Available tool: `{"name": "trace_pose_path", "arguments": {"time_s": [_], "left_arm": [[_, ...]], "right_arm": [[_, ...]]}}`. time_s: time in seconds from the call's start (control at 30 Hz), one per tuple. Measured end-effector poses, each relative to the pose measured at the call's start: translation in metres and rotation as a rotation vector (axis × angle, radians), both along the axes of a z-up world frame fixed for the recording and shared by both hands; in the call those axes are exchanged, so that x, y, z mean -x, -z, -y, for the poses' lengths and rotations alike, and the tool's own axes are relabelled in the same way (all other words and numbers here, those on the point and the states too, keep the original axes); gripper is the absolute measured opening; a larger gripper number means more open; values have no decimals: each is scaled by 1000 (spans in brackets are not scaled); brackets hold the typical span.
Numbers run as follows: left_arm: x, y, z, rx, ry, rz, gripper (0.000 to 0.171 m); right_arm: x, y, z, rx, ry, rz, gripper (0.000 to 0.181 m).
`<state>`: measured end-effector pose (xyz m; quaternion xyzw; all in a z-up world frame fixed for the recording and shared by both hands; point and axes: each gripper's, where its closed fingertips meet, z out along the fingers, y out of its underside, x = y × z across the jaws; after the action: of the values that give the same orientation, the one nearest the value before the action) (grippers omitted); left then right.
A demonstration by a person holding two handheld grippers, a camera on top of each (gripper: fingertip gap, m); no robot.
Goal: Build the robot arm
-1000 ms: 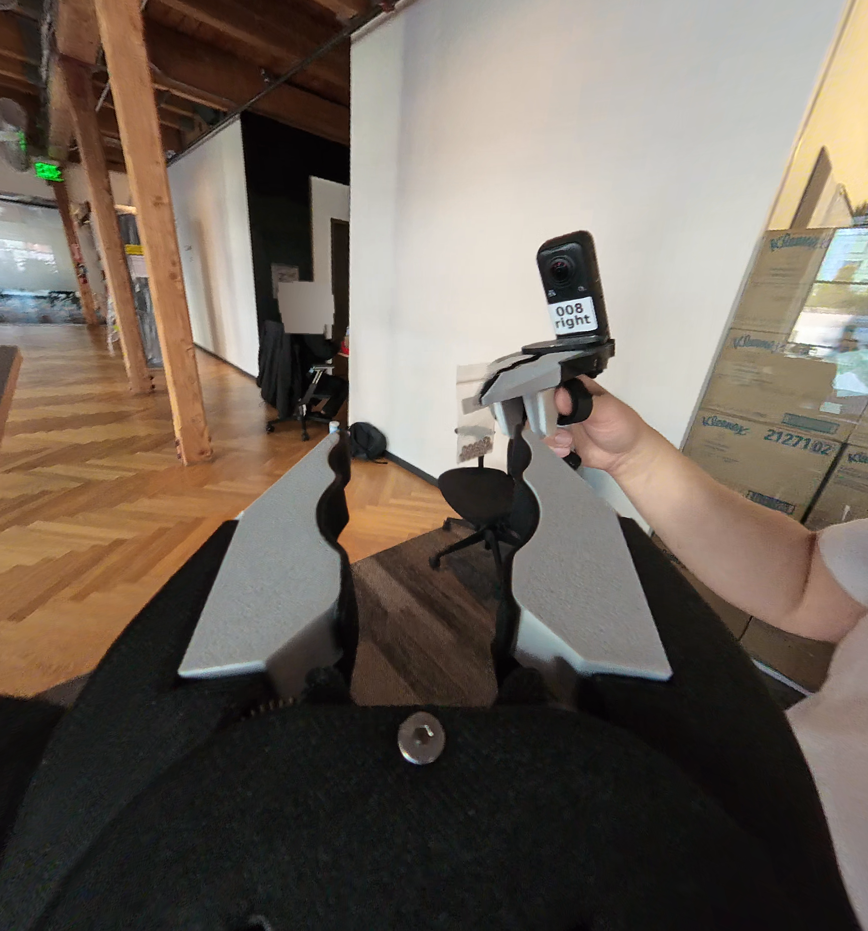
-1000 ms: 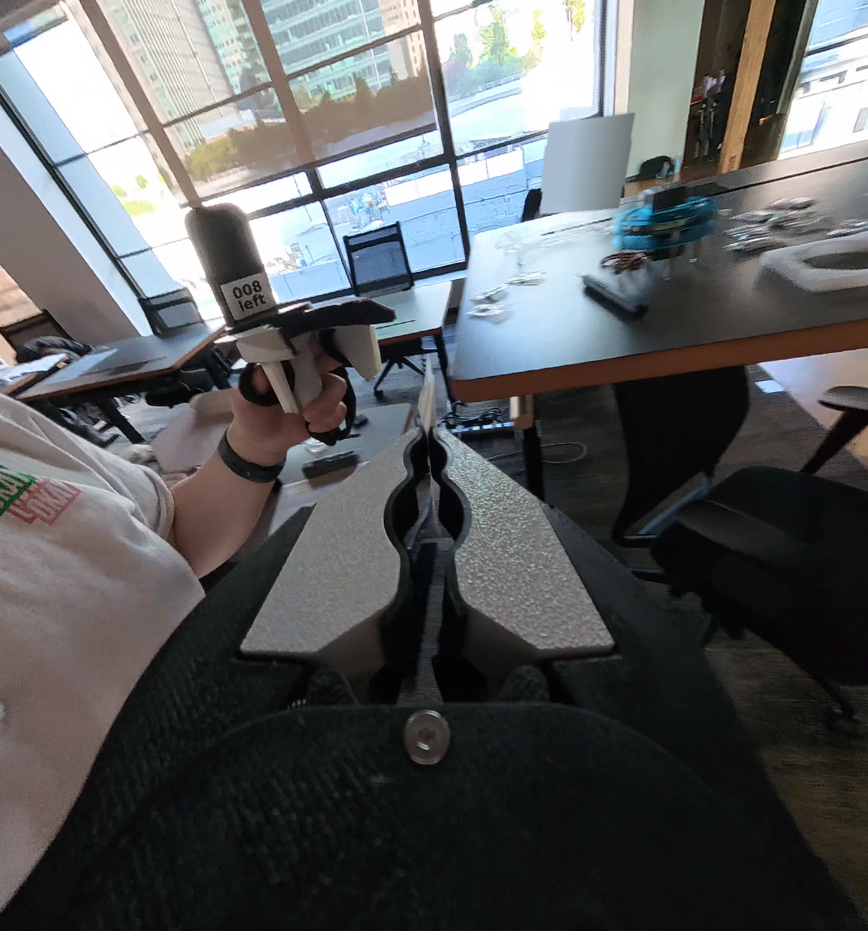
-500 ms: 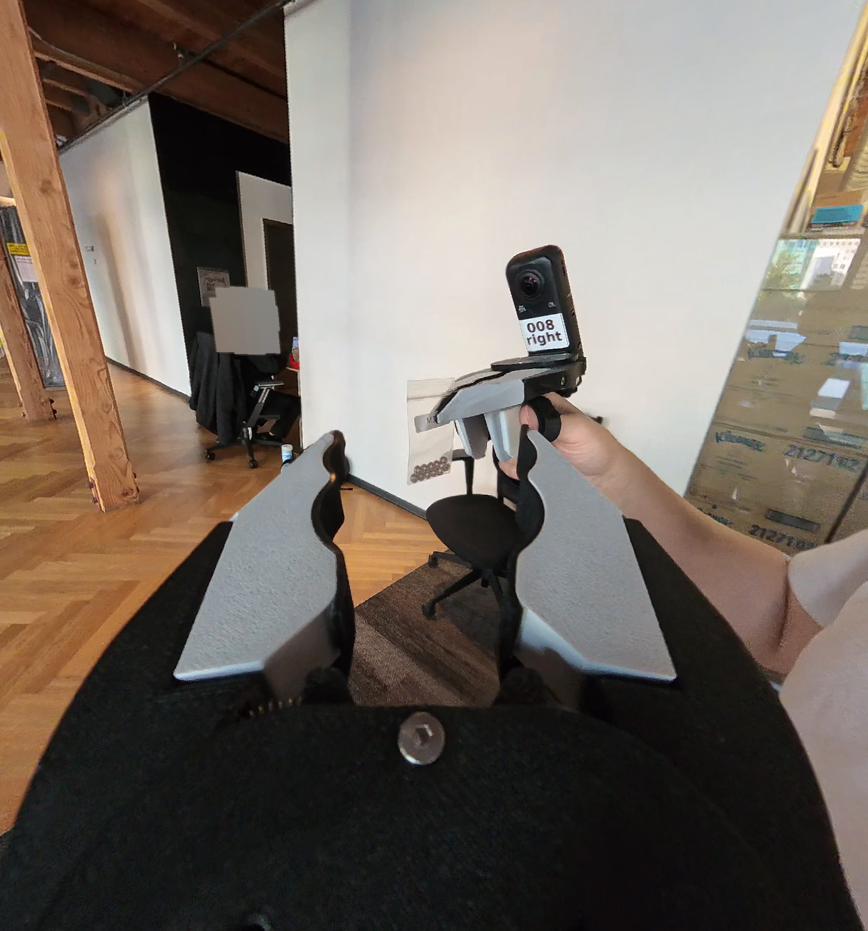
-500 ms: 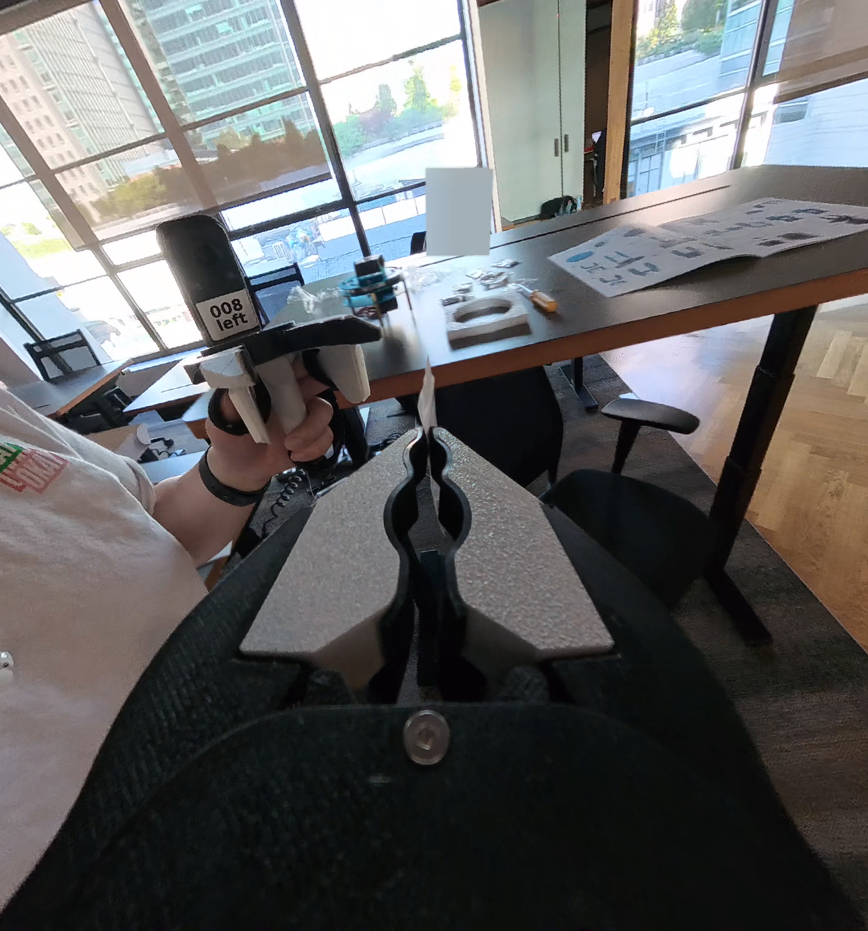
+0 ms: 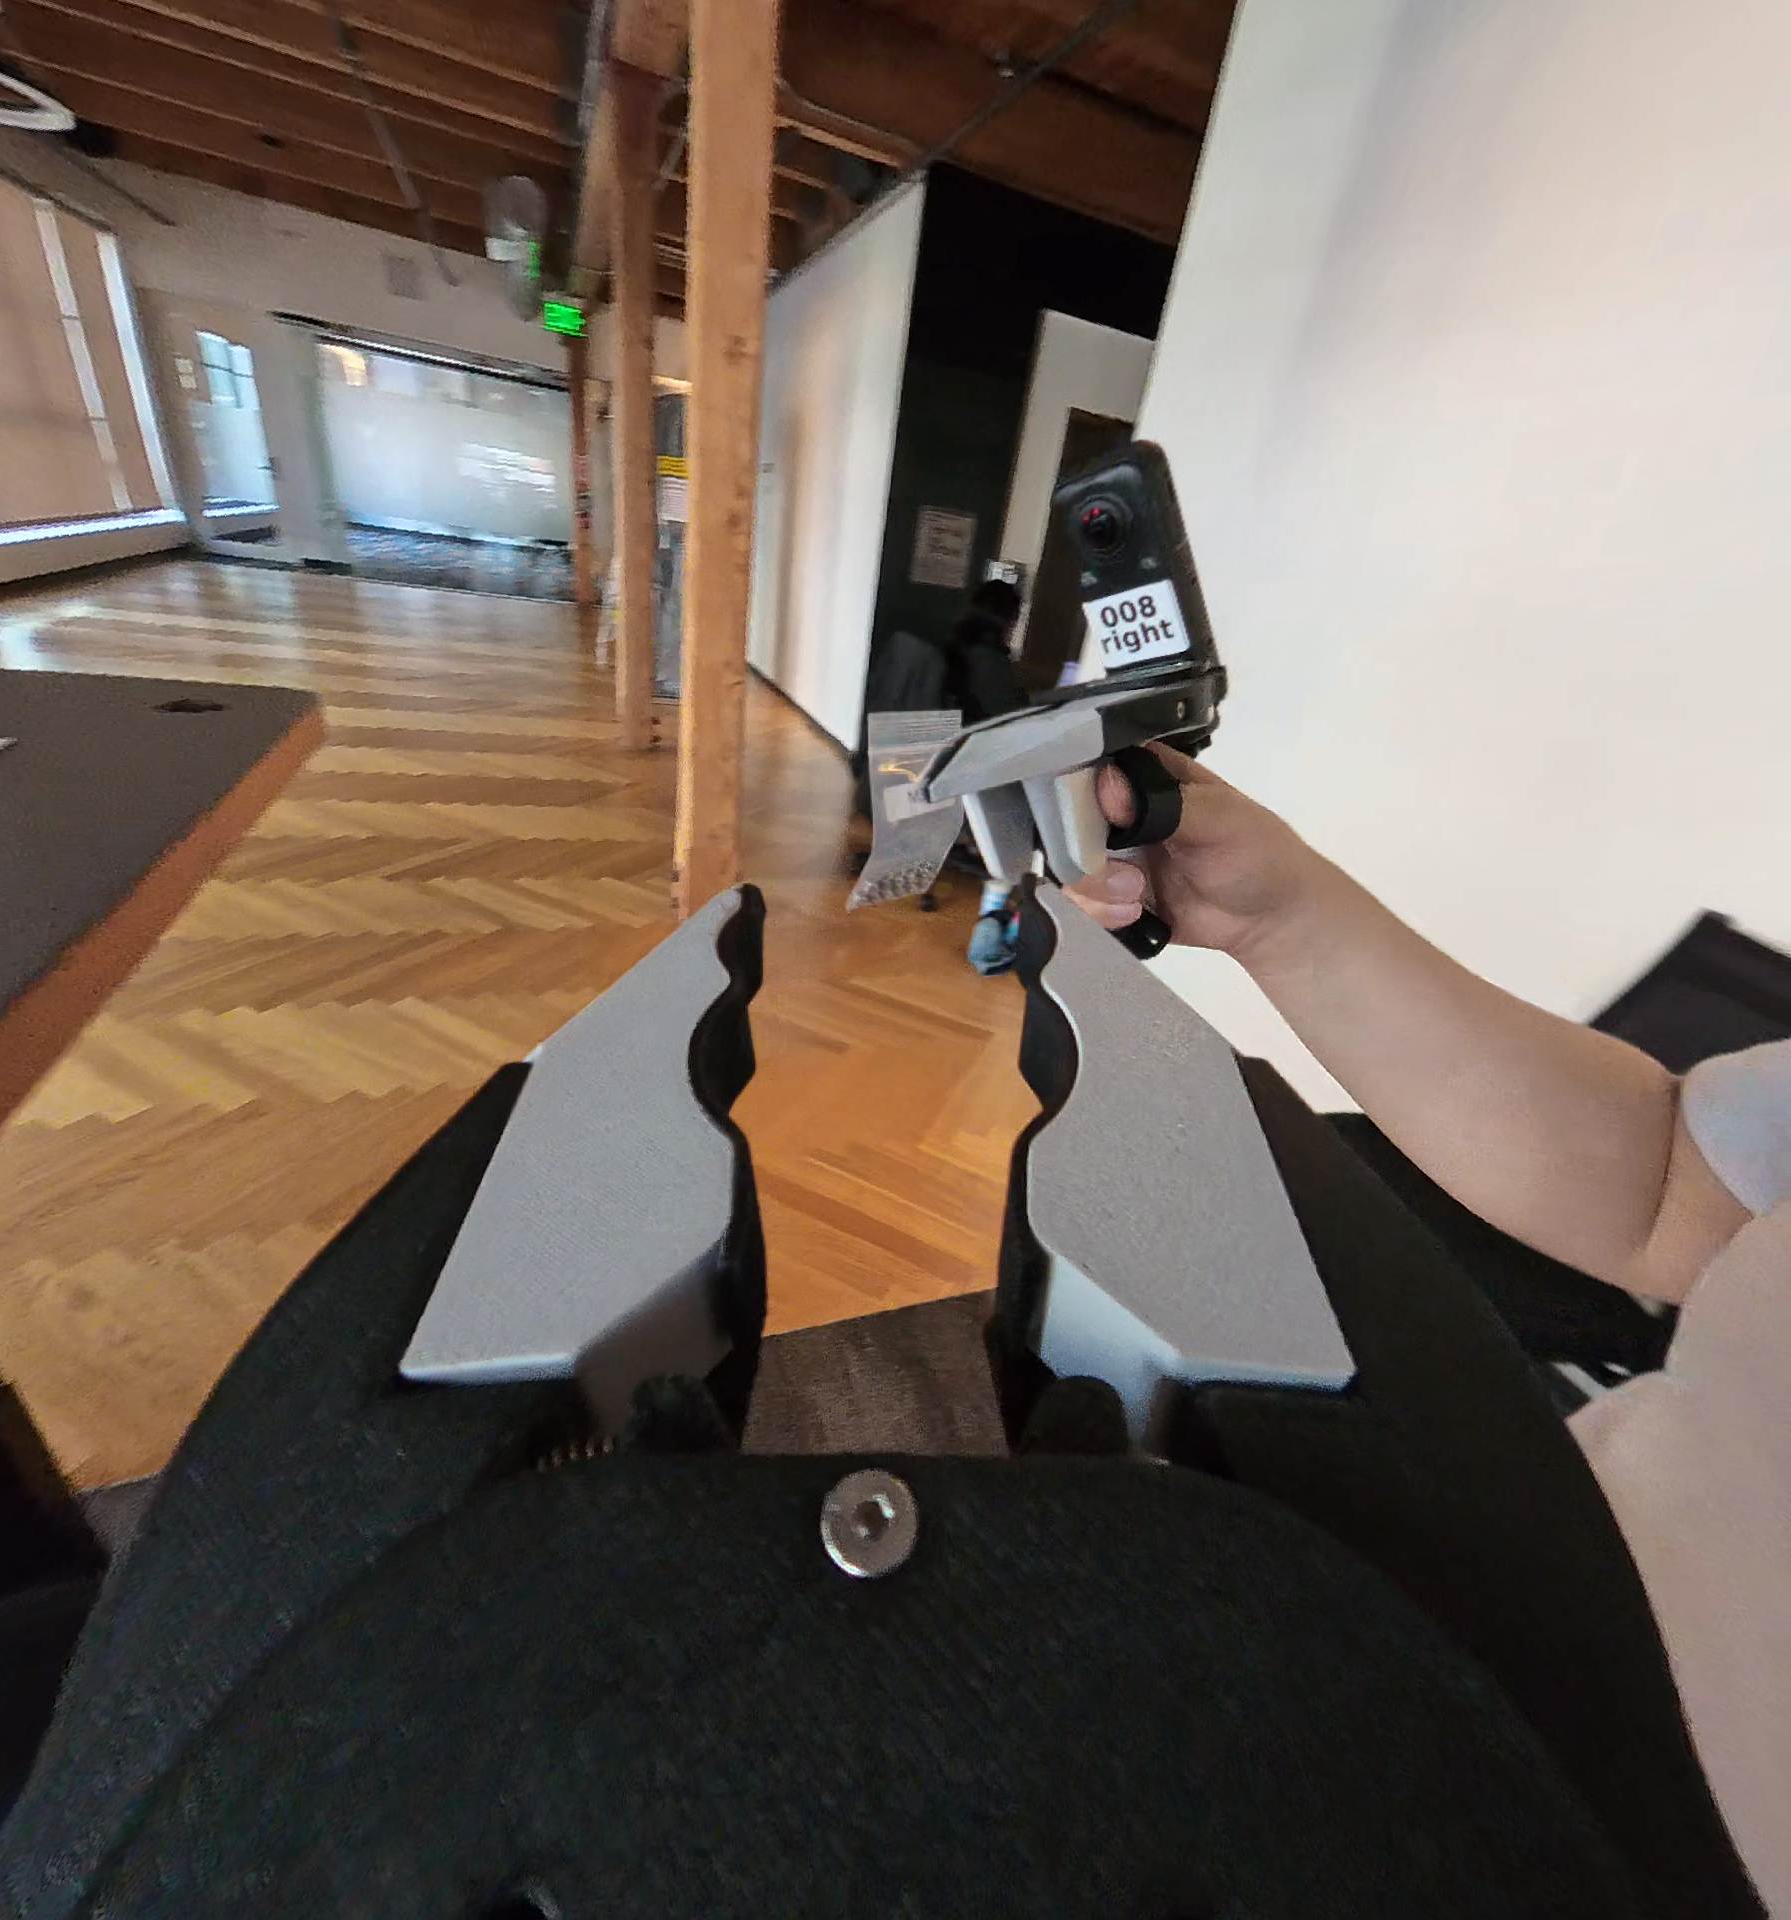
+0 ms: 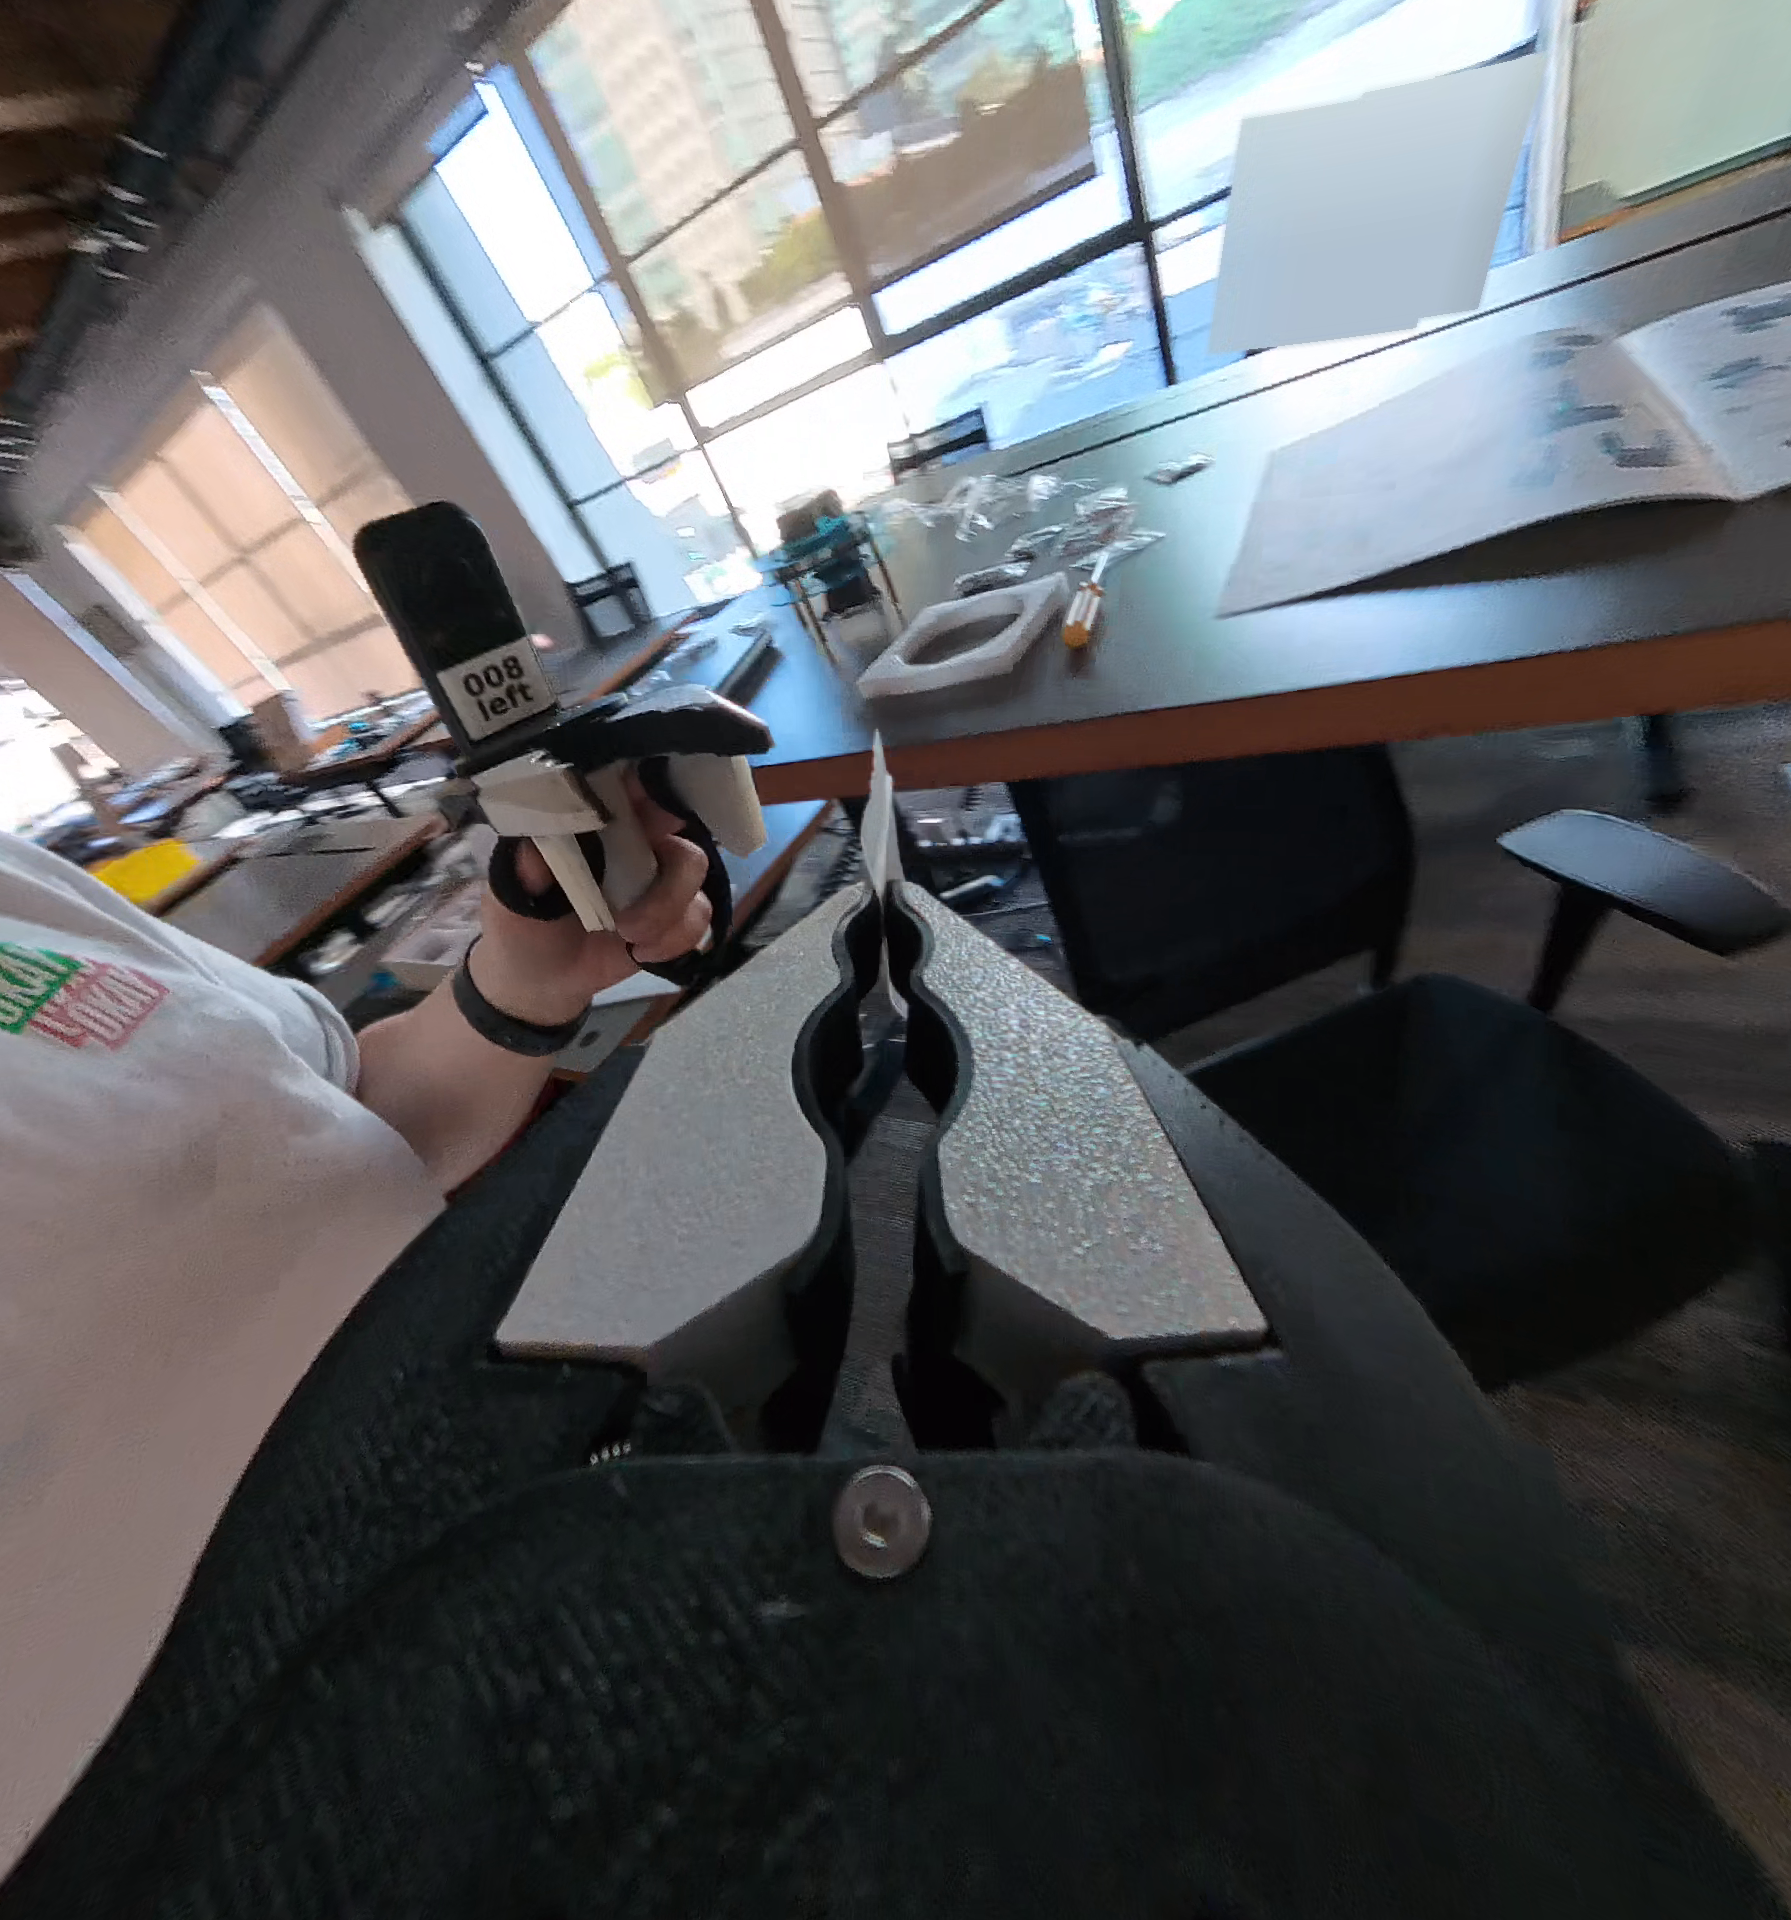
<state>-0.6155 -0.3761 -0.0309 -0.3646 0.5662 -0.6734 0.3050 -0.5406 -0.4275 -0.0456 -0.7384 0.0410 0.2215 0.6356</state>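
left view only: I see the small clear plastic bag (image 5: 906,805) side-on, hanging from the right gripper's tips, small metal bits at its bottom. Wooden post (image 5: 716,436) and herringbone floor (image 5: 371,935) behind.
right view only: bag edge-on, just a thin white sliver above the tips. Dark table (image 6: 1390,623) ahead with white foam frame (image 6: 958,639) and orange-handled screwdriver (image 6: 1086,611) near its front edge, open booklet (image 6: 1556,447) farther right. Black office chair (image 6: 1442,1122) below the table.
left gripper (image 5: 886,920): released, wide gap between fingers, holding nothing, touching nothing. In mid-air, near the right one.
right gripper (image 6: 883,902): clenched on the bag's top, tips pinching it.
bag location: mid-air, off the table, in the right gripper.
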Motion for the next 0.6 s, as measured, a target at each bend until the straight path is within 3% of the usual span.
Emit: {"name": "trace_pose_path", "arguments": {"time_s": [0.17, 0.37, 0.6], "left_arm": [[-42, 9, -64, -46, -168, 9, 41], [-98, 7, -142, -49, -321, 9, 37], [-151, 9, -204, -28, -491, -69, 36]], "right_arm": [[-56, 18, -79, 8, -176, 26, 0], [-119, 12, -170, -3, -342, 28, 0], [-175, 31, -243, 135, -623, 39, 0]]}}
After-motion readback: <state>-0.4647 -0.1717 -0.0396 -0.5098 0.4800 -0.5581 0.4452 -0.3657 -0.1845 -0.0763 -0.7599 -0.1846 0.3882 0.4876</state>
